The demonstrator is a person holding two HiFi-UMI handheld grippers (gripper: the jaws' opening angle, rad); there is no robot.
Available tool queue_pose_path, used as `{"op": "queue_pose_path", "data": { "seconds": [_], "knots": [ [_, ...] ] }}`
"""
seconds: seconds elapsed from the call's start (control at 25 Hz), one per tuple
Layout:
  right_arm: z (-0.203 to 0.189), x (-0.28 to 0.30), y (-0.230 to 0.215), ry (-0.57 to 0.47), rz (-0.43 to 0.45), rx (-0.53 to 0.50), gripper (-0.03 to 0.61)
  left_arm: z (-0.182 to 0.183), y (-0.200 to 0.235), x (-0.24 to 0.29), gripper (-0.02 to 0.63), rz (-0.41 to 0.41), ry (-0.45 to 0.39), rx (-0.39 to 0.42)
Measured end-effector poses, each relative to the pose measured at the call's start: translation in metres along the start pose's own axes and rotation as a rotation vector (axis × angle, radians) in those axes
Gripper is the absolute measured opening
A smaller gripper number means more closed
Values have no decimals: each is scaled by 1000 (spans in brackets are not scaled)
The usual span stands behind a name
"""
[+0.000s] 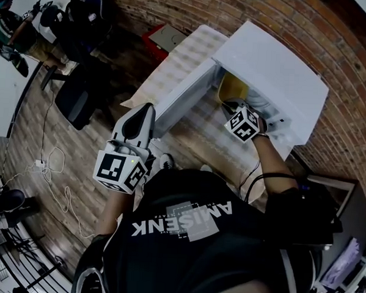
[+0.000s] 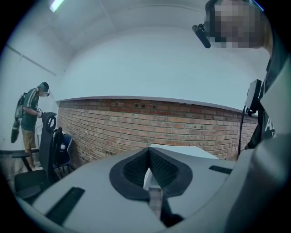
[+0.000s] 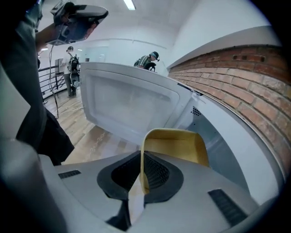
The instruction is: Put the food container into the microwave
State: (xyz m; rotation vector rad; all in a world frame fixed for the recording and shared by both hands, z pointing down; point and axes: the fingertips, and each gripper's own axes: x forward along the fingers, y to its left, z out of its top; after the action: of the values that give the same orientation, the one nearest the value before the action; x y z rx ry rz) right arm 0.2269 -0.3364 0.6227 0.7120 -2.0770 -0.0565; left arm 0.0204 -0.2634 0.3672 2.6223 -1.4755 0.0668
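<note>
Your right gripper [image 3: 142, 159] pinches the wall of the yellow food container [image 3: 175, 145], holding it at the mouth of the open microwave [image 1: 279, 71]. Your left gripper [image 2: 149, 175] is closed on nothing. Your shirt lettering [image 1: 219, 212] is upside down and partly masked.

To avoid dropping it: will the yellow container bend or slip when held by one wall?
Probably light: the right tongs hold the container by one wall alone. That wall looks unbent, so likely fairly stiff. Held off-centre, it may tilt.

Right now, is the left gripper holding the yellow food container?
No, the left gripper is shut on nothing; the right gripper clamps the food container.
</note>
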Motion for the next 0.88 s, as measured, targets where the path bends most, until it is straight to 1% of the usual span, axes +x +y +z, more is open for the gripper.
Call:
{"op": "queue_pose_path", "data": {
  "seconds": [0.12,0.32,0.48,0.68,0.88],
  "knots": [
    [-8,9,-11,30,-22,-2,52,-1,2,-3,12,10,-2,-3],
    [-22,23,-27,72,-47,38,52,-2,9,-8,12,37,0,-7],
    [-34,29,-41,104,-85,63,52,-3,12,-9,12,52,-1,-7],
    [-48,37,-57,151,-129,82,52,3,21,-13,12,103,-22,-5],
    [-64,46,-69,195,-159,110,52,3,28,-16,12,140,-17,-13]
  ]
}}
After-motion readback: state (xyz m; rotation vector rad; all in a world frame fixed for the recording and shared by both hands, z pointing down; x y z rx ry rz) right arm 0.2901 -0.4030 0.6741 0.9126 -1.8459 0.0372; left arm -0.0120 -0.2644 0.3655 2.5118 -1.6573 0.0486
